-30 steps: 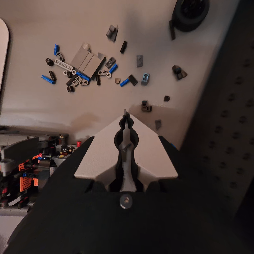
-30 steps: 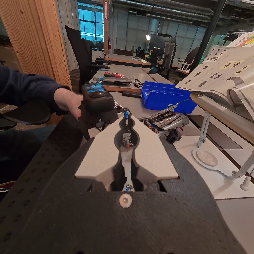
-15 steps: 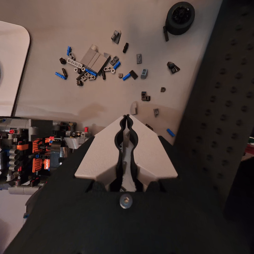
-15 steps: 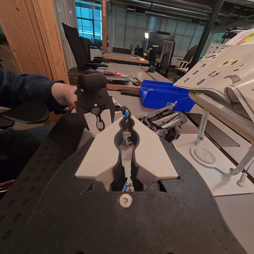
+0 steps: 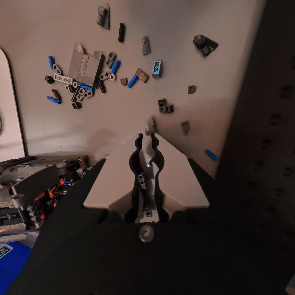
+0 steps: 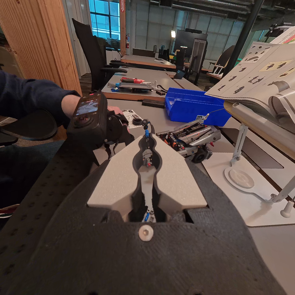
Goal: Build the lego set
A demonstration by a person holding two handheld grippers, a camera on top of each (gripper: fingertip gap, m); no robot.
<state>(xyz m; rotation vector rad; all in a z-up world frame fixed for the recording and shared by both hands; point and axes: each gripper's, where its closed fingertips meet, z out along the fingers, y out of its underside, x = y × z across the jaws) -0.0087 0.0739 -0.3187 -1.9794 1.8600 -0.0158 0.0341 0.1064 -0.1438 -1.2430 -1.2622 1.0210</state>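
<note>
- Directly beyond the fingertips of the left gripper, a small light-grey curved piece is seen on the pale table, just off the right-hand tip; the fingers are parted by a narrow gap and nothing is clasped between them.
- Farther out, a scatter of loose pieces is spread: a grey panel assembly among blue pins, a light-blue slope brick, and a black angled connector near the curved piece.
- Left of that gripper, the partly built grey-and-orange car is seen, close beside its body.
- Between the clenched fingers of the right gripper, a slender sub-assembly with a blue pin is gripped, its top poking past the tips.
- Beyond, the same car rests before a blue bin.
</note>
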